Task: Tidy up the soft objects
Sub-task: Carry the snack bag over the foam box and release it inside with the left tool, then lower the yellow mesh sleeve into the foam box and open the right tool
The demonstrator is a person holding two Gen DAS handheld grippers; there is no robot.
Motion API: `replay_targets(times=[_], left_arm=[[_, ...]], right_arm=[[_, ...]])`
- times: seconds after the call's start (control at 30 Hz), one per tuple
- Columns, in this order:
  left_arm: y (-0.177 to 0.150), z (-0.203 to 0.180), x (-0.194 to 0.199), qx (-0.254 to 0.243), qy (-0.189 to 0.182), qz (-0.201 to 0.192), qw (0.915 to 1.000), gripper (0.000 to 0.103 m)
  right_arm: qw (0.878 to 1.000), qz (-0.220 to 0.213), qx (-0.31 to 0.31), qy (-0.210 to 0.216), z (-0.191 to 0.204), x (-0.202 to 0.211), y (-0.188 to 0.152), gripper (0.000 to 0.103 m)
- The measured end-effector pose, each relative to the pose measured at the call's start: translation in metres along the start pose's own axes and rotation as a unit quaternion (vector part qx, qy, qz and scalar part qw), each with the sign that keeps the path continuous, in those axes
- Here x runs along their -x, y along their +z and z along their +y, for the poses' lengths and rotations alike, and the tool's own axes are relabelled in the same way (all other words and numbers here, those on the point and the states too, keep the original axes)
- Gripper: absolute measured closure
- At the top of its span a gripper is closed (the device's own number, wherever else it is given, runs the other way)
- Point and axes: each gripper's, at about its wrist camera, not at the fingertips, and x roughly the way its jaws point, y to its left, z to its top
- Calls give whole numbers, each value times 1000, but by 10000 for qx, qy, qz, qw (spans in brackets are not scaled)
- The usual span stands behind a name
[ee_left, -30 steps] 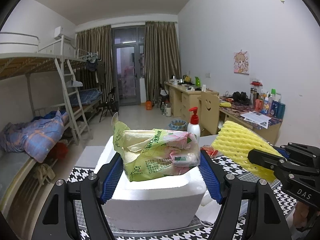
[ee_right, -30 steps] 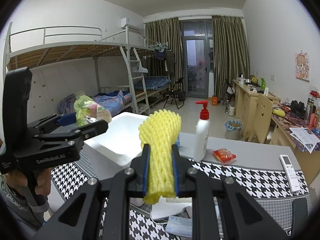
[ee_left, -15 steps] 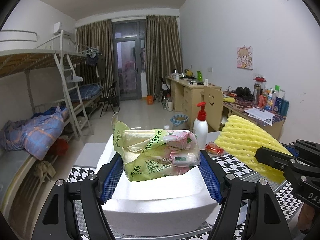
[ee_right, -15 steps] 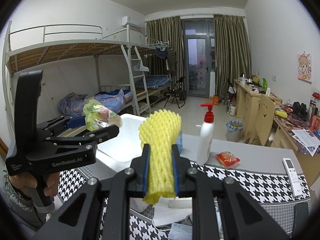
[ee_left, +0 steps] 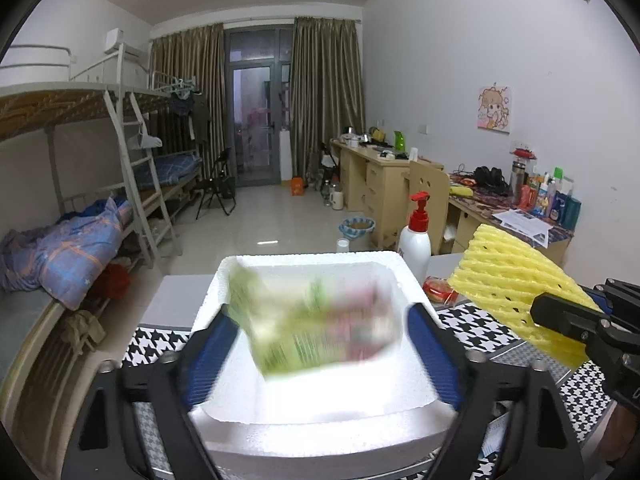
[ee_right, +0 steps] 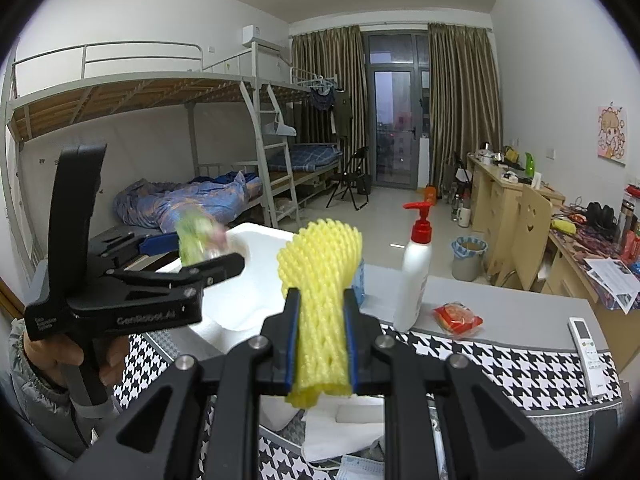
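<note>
The green and pink tissue pack between the left gripper's fingers is smeared by motion blur, so its print is unreadable and whether the blue pads touch it cannot be told. It hides part of the white foam box's floor. At four o'clock the right gripper runs off the frame edge, covering the yellow foam net's lower end.

I see a white foam box with a grainy matt surface, a yellow foam net sleeve that is spongy and perforated, a glossy plastic pump bottle, and woven houndstooth cloth over the tabletop. My hand-held gripper looks like matt black plastic.
</note>
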Motion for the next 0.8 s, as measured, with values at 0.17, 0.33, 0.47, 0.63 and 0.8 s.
replay_targets(times=[0.17,0.33,0.47,0.63,0.8], left_arm=[[-1,4,4,21,223,-110,9997,1],[1,7,8,46,237,-165,9996,1],[1,10,14,58,271,-233,9993,1],[1,15,18,80,390,-287,9988,1],[-4,24,23,205,516,-308,9980,1]], right_arm=[[10000,27,22,-26,5,-1,2,80],[10000,58,64,0,10,-5,6,80],[9999,80,121,43,15,-8,10,80],[9997,103,194,85,20,-12,14,80],[9994,140,277,127,24,-17,19,80]])
